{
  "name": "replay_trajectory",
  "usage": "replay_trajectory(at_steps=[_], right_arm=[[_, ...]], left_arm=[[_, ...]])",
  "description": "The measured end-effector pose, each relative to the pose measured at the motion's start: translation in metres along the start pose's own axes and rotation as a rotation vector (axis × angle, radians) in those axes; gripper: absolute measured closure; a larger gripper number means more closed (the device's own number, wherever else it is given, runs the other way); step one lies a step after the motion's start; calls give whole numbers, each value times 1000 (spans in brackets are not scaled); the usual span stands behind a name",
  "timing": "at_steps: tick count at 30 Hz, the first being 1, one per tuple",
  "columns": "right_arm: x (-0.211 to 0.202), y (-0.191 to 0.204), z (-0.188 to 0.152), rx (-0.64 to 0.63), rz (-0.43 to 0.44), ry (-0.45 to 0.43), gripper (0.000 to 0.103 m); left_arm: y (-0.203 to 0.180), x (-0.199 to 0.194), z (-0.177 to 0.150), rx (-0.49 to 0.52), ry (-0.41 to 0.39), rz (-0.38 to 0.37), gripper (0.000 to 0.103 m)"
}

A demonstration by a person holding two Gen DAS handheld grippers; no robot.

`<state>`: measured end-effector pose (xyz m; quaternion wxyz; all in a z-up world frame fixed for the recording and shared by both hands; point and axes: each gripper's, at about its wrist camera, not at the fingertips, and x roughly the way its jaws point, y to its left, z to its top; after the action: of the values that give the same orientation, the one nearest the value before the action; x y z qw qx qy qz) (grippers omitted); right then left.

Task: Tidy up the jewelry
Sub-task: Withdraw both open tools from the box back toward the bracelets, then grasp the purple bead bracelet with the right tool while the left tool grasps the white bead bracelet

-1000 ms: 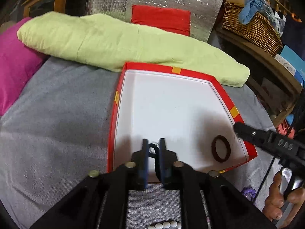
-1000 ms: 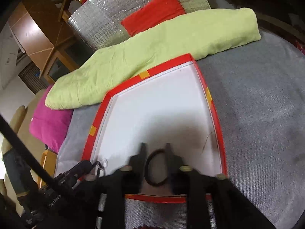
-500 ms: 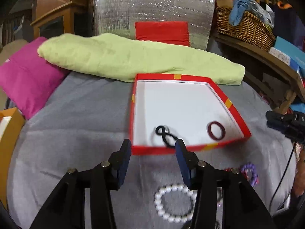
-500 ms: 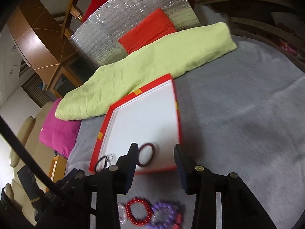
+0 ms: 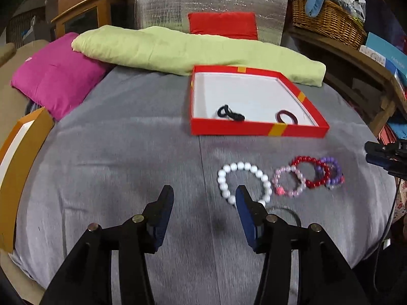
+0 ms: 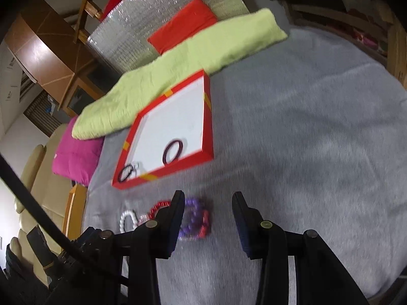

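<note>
A red box (image 5: pixel 257 129) (image 6: pixel 175 167) with a white inside lies on the grey cloth. In it lie a black hair tie (image 5: pixel 230 113) (image 6: pixel 126 173) and a dark red ring (image 5: pixel 287 117) (image 6: pixel 173 151). In front of the box lie a white bead bracelet (image 5: pixel 243 183), a pink one (image 5: pixel 290 184), a red one (image 5: pixel 310 174) and a purple one (image 5: pixel 332 172) (image 6: pixel 194 218). My left gripper (image 5: pixel 204 198) is open and empty, just left of the white bracelet. My right gripper (image 6: pixel 208 203) is open and empty, just right of the purple bracelet.
A green cushion (image 5: pixel 183 50) and a magenta pillow (image 5: pixel 56 73) lie behind the box. A silver foil panel with a red pad (image 5: pixel 223 25) stands at the back. A wicker basket (image 5: pixel 328 17) sits on a shelf at right. An orange-edged box (image 5: pixel 17 162) lies at left.
Both grippers let go of the hair tie and the dark red ring in the box, opened, and drew back toward me. The bead bracelets have come into view.
</note>
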<state>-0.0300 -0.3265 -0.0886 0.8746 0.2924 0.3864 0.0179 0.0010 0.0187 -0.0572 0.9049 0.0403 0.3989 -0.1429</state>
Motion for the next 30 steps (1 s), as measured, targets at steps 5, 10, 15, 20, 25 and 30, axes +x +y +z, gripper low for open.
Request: replay_trajectory(at_steps=[5, 10, 15, 20, 25, 30], right_arm=[[20, 1, -1, 8, 9, 63, 65], [40, 8, -1, -4, -22, 103, 65], [55, 15, 1, -14, -43, 115, 65], [63, 19, 3, -26, -60, 109, 70], [68, 26, 1, -76, -85, 107, 91], [61, 30, 1, -109, -110, 66, 93]], left_arm=[[1, 9, 0, -16, 30, -2, 51], [1, 17, 4, -52, 49, -47, 51], [-13, 20, 4, -6, 54, -70, 54], [-23, 19, 4, 32, 51, -81, 55], [-28, 17, 6, 43, 44, -88, 55], [-28, 22, 6, 33, 60, -84, 55]])
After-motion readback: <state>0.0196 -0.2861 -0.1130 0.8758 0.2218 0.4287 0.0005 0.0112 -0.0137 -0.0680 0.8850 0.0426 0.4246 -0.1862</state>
